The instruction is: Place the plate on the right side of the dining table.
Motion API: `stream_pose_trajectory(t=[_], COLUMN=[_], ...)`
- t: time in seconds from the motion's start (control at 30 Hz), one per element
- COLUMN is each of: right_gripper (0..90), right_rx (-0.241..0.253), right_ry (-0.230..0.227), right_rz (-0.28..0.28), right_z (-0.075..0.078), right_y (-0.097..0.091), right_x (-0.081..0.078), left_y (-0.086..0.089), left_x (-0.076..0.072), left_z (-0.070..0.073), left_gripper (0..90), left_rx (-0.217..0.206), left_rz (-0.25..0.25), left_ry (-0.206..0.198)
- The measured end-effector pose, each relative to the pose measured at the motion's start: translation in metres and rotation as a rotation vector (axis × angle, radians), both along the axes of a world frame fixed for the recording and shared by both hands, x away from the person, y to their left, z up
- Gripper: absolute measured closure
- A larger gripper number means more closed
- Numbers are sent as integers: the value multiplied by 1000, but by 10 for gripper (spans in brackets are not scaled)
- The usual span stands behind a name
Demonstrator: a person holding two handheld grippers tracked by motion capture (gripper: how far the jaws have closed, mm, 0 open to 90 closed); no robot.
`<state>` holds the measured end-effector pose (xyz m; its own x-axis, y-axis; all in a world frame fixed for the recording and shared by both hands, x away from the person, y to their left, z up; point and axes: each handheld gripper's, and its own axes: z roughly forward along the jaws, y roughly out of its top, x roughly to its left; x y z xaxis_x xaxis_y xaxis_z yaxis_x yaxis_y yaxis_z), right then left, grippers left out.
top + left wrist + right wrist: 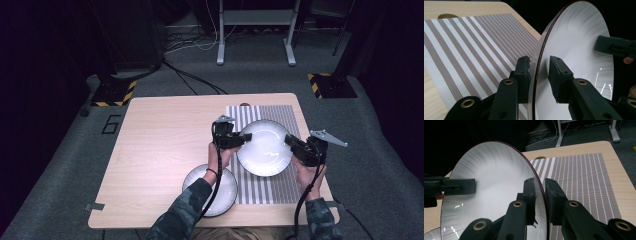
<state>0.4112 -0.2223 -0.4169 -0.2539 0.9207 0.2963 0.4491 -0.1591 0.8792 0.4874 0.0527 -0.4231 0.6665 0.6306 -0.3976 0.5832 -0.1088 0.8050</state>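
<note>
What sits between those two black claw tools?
The large white plate, its rim clamped by the left gripper and the right gripper, clearest in the high view.

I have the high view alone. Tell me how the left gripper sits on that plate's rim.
Observer: In the left gripper view the left gripper straddles the rim of the big plate, one jaw behind it and one on its white face.
Operator: Report the right side.
Observer: The right gripper is clamped on the opposite rim, its pads close together around the edge.
Operator: Tell me about the plate's edge.
Observer: A thin dark red-brown line runs round it, and the plate is held over the striped placemat.
</note>
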Motion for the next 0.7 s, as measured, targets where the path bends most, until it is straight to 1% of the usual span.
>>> stream_pose_trajectory(t=[0.1,0.23,0.3,0.43,0.53,0.7], right_gripper=[790,790,790,788,788,786], right_rx=[-2,1,0,-3,-1,-5], right_ry=[6,13,12,15,19,19], right_rz=[-6,-14,-17,-24,-25,-28], right_z=[1,0,0,0,1,1], right_y=[-2,-4,-5,-6,-8,-10], right_x=[2,6,7,11,15,20], left_y=[-3,-6,-7,-8,-9,-12], left_x=[5,9,10,15,18,23], left_z=[-2,-2,-2,-2,-2,-4], left_gripper=[690,690,690,691,691,694], left_rx=[-4,-1,-6,-6,-13,-16], left_rz=[-6,-4,-4,-4,-8,-3], left_ry=[-2,-5,-6,6,16,15])
